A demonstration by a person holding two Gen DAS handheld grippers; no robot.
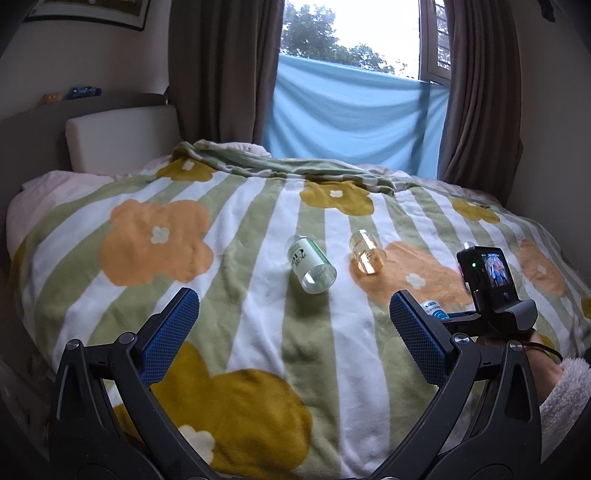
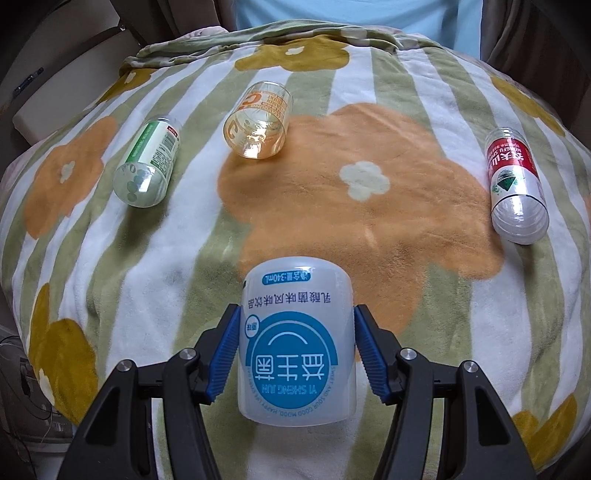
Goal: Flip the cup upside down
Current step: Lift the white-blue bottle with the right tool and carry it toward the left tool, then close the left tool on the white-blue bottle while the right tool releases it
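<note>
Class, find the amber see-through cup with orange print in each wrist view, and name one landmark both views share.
Left wrist view: the amber cup lies on its side right of centre, beside the green-labelled cup.
Right wrist view: it lies upper centre, beyond the white and blue cup in the right gripper.
Shared landmark: the large orange flower on the blanket, next to it.

Soft daylight comes from the window [image 1: 354,33] at the top centre of my left view, blown out to white there. The room's corners are dim. Both views bulge, fisheye-bent with black vignetting at the edges. The blanket [image 2: 369,206] is evenly lit; shadows are faint. The focus is sharp enough mid-frame.
</note>
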